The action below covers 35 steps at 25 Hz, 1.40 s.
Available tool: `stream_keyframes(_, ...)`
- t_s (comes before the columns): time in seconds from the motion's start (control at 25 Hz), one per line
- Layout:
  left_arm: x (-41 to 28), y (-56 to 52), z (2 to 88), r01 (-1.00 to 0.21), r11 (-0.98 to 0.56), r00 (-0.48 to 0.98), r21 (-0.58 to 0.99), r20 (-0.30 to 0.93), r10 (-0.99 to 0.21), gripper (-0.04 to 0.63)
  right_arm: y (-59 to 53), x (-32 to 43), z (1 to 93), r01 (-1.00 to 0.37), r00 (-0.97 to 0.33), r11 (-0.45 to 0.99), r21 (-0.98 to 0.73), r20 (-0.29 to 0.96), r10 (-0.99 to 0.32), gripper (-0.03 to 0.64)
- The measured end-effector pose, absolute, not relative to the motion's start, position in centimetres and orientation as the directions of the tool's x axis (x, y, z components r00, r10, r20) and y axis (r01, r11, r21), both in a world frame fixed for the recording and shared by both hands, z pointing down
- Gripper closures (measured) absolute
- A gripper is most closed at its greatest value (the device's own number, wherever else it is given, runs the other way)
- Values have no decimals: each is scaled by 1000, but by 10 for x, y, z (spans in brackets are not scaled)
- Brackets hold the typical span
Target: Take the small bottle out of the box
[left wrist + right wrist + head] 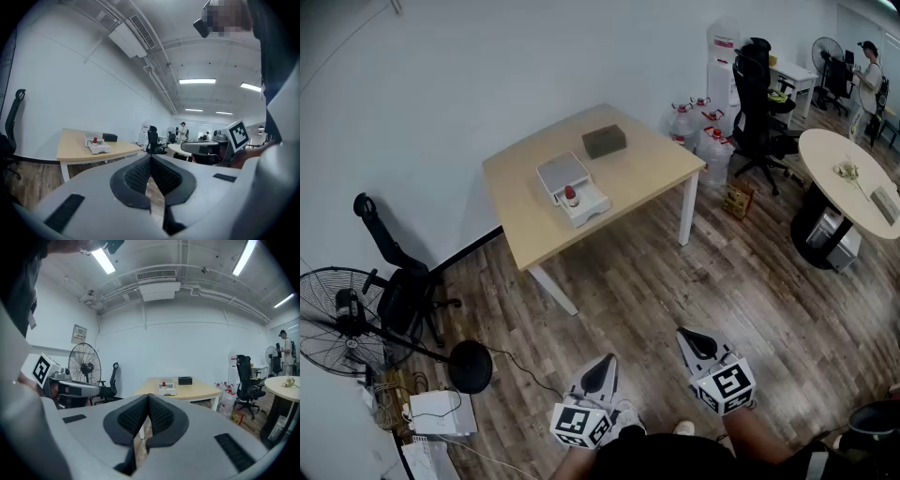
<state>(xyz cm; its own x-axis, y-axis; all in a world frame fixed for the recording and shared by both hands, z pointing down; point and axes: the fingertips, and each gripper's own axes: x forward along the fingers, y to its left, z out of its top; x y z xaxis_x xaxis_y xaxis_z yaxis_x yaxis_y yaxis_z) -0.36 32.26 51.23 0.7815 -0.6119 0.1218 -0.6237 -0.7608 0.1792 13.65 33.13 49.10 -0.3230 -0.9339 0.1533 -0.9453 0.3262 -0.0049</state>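
Observation:
A small bottle [570, 195] with a red cap stands in an open white box [583, 204] on a light wooden table [628, 169] well ahead of me. The same bottle [95, 140] shows far off in the left gripper view, and the bottle [163, 383] in its box [167, 389] in the right gripper view. My left gripper [602, 373] is held low near my body, far from the table, shut and empty. Beside it my right gripper [697, 343] is also shut with nothing between its pads.
A dark block [604, 141] lies at the table's far side. A standing fan [337, 330] and a folded black chair [398, 272] are at the left; a black office chair [757, 103], water jugs [712, 141] and a round table [848, 178] at the right. A person [868, 80] stands far back.

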Motion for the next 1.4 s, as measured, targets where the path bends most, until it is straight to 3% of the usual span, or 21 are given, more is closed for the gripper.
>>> stream_keyframes(0.52,-6,322,499,-646,-739,761,189,91,-642,583,342,130,477,-928,-352,363,84,124,-928,601)
stream_keyframes(0.56,-7,318,498,-645,-741,762,186,88,-642,583,339,126,476,-925,-363,372,78,115,-925,564)
stream_keyframes(0.68,-15,306,495,-648,-739,759,184,82,-646,583,325,114,471,-921,-382,385,53,67,-922,204)
stream_keyframes(0.76,-23,298,495,-654,-734,755,184,82,-651,583,315,113,465,-935,-349,350,57,24,-937,60)
stream_keyframes(0.8,-27,294,496,-656,-732,753,183,83,-653,583,310,114,462,-944,-325,325,60,5,-946,29)
stream_keyframes(1.4,-111,217,504,-660,-737,751,148,88,-655,583,213,64,473,-967,-232,236,98,50,-971,26)
